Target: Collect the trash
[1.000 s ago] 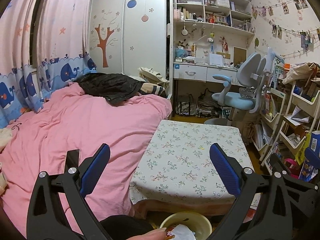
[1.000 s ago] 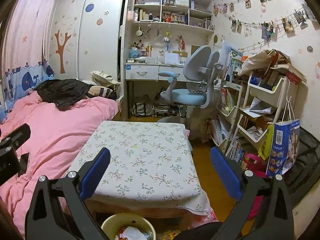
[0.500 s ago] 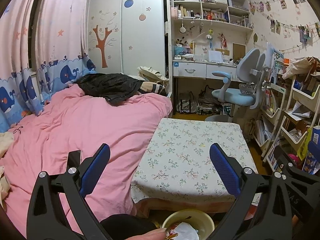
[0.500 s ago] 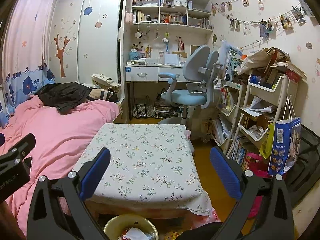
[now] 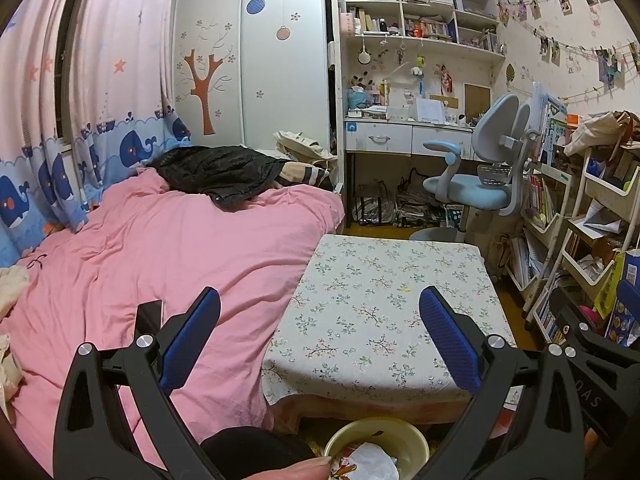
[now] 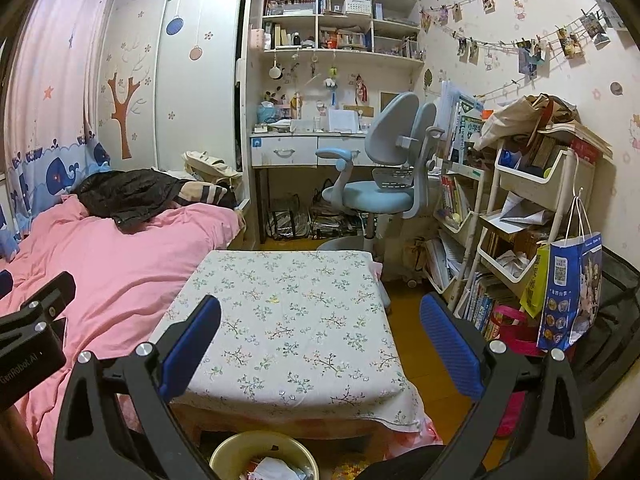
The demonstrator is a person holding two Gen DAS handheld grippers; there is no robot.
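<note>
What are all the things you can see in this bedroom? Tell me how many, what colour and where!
Bin: one, yellow, on the floor before the table, with wrappers and paper inside.
Table: one, under a white flowery cloth, beside the bed.
Small scrap: one, yellowish, on the cloth; too small to name.
Bed: one, pink cover, left.
Jacket: one, black, at the bed's far end.
Desk chair: one, blue-grey, by the desk.
Paper bag: one, blue, hanging on the right shelf cart.
Curtains: pink with blue whales, far left.
Left gripper: one, black with blue pads, open, empty.
Right gripper: one, same colours, open, empty.
</note>
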